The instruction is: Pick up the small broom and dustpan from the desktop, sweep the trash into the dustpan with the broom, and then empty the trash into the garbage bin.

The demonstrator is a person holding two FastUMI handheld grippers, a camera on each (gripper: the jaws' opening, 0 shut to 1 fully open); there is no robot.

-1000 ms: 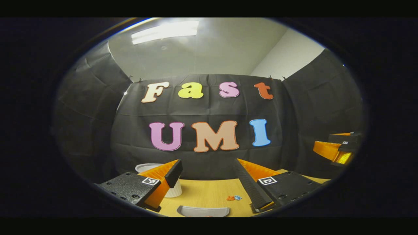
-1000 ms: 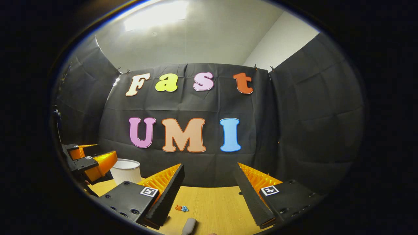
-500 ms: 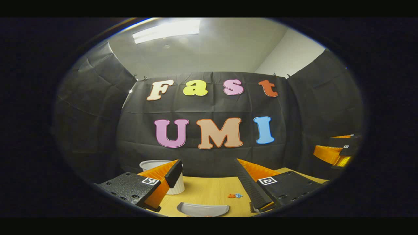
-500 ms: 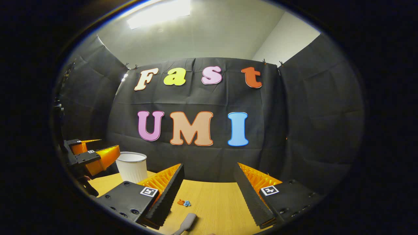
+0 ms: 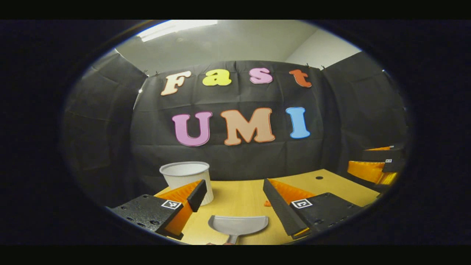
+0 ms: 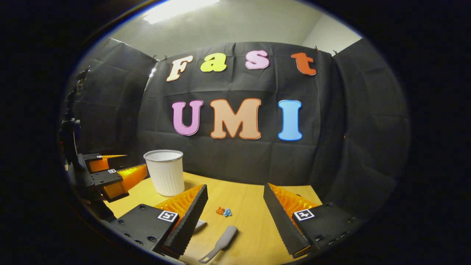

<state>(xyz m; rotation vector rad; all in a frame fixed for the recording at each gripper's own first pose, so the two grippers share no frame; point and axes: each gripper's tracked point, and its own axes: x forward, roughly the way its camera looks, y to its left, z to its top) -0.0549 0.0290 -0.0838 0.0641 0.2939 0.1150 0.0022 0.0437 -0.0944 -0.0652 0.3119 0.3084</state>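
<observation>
Scanning largest first: wooden desk point(image 6: 254, 235), smooth, flat. White ribbed bin point(image 6: 165, 172) stands upright at far left; looks light, likely to tip if knocked. Grey plastic dustpan point(image 5: 238, 224) lies near, between the left gripper point(image 5: 234, 200) fingers; stiff, thin, light; best taken by its handle. Broom handle point(image 6: 220, 243), slim and probably slick, lies between the right gripper point(image 6: 235, 209) fingers. Small crumpled trash point(image 6: 223, 211) sits mid-desk. Both grippers spread wide, holding nothing.
</observation>
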